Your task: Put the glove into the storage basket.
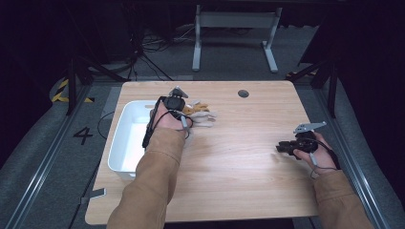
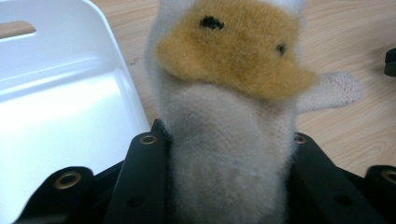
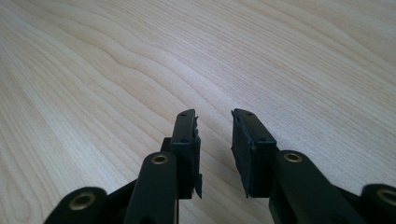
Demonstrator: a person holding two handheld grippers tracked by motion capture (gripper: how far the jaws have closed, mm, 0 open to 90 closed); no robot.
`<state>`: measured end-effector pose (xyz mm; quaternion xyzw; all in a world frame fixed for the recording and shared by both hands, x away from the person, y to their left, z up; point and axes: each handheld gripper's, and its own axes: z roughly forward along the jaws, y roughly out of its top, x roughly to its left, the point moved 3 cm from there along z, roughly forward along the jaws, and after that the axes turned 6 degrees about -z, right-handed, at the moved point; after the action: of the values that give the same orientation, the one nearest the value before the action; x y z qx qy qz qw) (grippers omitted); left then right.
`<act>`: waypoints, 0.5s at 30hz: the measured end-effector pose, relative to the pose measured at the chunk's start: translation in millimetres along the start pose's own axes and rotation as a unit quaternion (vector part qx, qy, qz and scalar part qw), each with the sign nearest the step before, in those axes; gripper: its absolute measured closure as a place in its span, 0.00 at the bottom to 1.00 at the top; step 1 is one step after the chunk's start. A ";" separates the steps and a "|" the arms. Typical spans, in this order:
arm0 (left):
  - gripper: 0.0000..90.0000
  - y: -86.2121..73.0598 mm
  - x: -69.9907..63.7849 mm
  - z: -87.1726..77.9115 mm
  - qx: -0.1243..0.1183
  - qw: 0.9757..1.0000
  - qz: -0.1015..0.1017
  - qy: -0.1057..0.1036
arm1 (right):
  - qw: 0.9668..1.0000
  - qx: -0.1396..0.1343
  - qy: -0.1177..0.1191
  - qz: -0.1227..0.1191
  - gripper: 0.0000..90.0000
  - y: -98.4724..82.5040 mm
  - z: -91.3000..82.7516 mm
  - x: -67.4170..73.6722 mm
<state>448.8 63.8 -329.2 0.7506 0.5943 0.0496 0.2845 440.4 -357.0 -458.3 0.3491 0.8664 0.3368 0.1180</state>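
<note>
At the far left of the wooden surface [image 1: 239, 157], beside the white tray [image 1: 125, 143], we see the left gripper [image 1: 177, 98] holding a plush toy [image 1: 200, 114]. In the left gripper view we find its two black jaws pressed against the toy's [image 2: 229, 135] pale grey body from either side, so that the fabric bulges between them; the toy stands upright in the grip, its tan face with two dark eyes turned toward the camera and one pale paw reaching out to the side. In that view we place the tray [image 2: 60, 116] directly to the left of the toy, its rounded rim close to the jaw on that side, with the wooden surface [image 2: 355, 121] showing behind and to the right. In the high view we note that the toy lies just to the right of the tray's upper corner, partly covered by the left hand [image 1: 167, 119] and its tan sleeve [image 1: 153, 176]. Toward the right edge of the surface, well apart from the toy and tray, we see the right gripper [image 1: 282, 148] held in the right hand [image 1: 317, 155]. In the right gripper view its jaws [image 3: 215, 126] stand parted with a clear gap and nothing between them, above bare wood grain [image 3: 116, 70].
</note>
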 end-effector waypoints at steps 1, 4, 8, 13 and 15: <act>0.74 0.5 0.8 -0.8 0.001 1.000 -0.002 0.000 | 1.000 -0.002 0.000 0.001 0.79 0.2 -0.3 0.1; 0.74 2.3 3.0 -4.2 -0.001 1.000 -0.027 0.001 | 1.000 -0.003 -0.001 0.000 0.79 0.5 -0.7 0.4; 0.74 4.6 7.2 -8.9 -0.014 0.998 -0.061 0.008 | 1.000 -0.004 -0.003 0.001 0.79 0.7 -0.8 0.6; 0.74 4.7 16.5 -14.6 -0.006 0.997 -0.074 0.024 | 1.000 -0.003 -0.005 0.000 0.79 0.8 -0.3 0.8; 0.74 4.3 21.0 -16.9 -0.004 0.996 -0.082 0.023 | 1.000 -0.003 -0.003 -0.001 0.78 0.6 0.0 0.9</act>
<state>451.6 88.8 -318.5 0.6969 0.6599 0.0462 0.2770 440.1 -356.1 -457.9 0.3487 0.8657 0.3380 0.1217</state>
